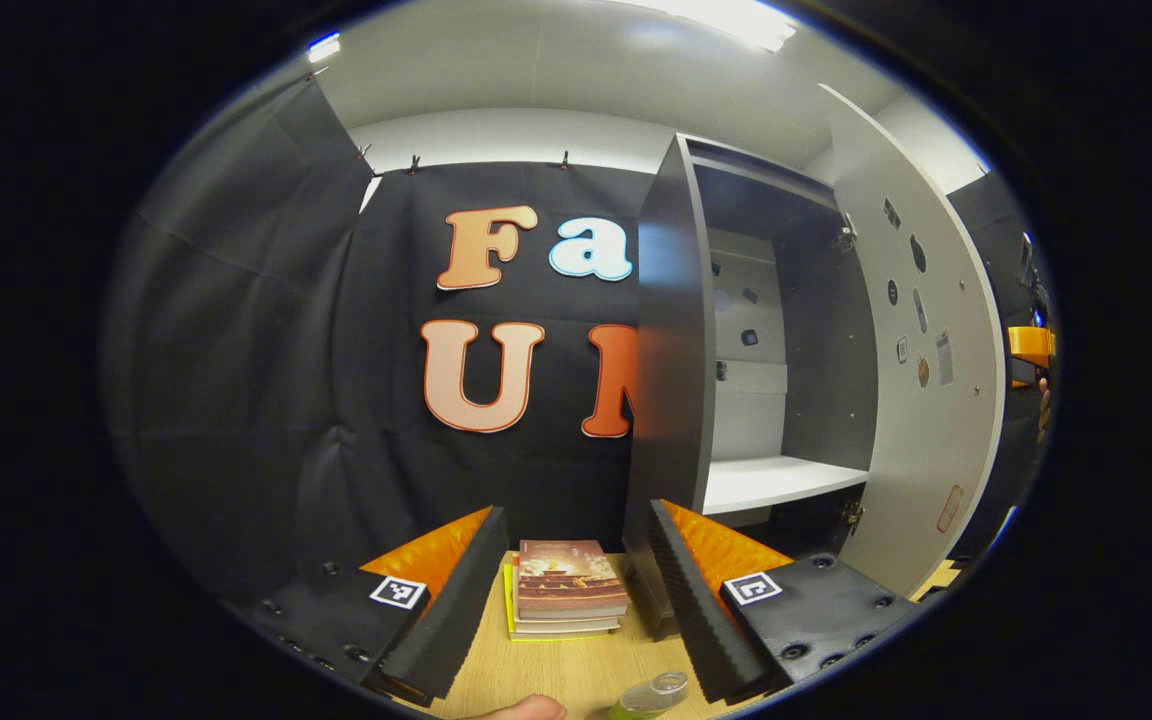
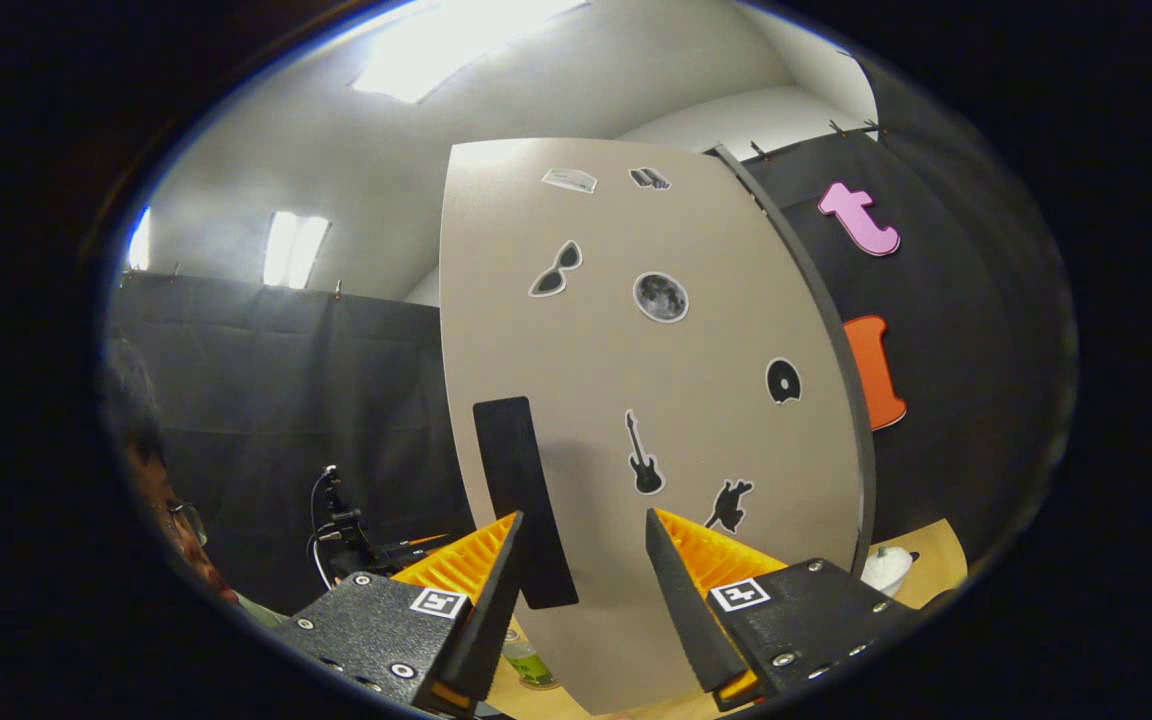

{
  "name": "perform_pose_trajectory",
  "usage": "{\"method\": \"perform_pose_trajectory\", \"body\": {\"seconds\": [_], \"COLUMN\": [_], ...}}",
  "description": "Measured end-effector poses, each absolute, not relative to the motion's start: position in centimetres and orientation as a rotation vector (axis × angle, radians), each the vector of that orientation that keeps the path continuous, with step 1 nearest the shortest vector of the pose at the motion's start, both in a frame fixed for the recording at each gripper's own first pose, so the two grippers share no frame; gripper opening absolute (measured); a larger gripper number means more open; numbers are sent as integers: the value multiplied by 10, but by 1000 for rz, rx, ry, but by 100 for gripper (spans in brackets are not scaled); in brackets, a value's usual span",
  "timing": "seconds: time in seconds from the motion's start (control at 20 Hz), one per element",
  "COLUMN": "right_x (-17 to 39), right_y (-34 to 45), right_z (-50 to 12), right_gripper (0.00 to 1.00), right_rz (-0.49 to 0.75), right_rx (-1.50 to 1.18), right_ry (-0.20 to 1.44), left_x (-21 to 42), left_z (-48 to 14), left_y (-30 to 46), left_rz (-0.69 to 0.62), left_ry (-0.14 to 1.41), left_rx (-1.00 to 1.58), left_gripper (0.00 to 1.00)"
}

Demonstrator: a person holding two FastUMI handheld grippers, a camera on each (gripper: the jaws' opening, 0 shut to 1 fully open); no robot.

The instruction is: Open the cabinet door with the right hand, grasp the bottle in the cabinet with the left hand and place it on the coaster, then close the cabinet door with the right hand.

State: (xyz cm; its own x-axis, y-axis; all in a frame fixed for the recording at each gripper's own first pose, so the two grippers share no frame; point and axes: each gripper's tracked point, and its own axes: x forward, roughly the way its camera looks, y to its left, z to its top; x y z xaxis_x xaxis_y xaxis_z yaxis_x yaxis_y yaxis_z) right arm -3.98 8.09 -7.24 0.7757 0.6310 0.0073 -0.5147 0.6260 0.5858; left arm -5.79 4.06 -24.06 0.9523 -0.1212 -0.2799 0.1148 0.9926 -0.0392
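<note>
Books (image 1: 568, 590): one stack; one bottle (image 1: 652, 696)

The tall grey cabinet (image 1: 736, 330) stands open, its pale shelf (image 1: 781, 480) bare. Its light door with black stickers (image 2: 636, 400) is swung wide. A clear plastic bottle with greenish contents (image 1: 651, 695) stands on the wooden table, seemingly on a coaster, though that is hidden.

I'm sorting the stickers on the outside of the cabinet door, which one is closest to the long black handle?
The guitar sticker. It sits just beside the handle on the cabinet door, level with its upper part; the sunglasses, moon and disc stickers are higher or farther across.
</note>
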Motion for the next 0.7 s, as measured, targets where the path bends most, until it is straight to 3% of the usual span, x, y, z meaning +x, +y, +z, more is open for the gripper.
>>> {"method": "perform_pose_trajectory", "body": {"seconds": [0.7], "right_x": [-3], "right_y": [117], "right_z": [-92], "right_gripper": [74], "right_rz": [696], "right_rx": [513], "right_ry": [310], "left_x": [-50], "left_z": [-269], "left_y": [68], "left_rz": [-52], "left_ry": [310], "left_rx": [-54], "left_gripper": [93]}}
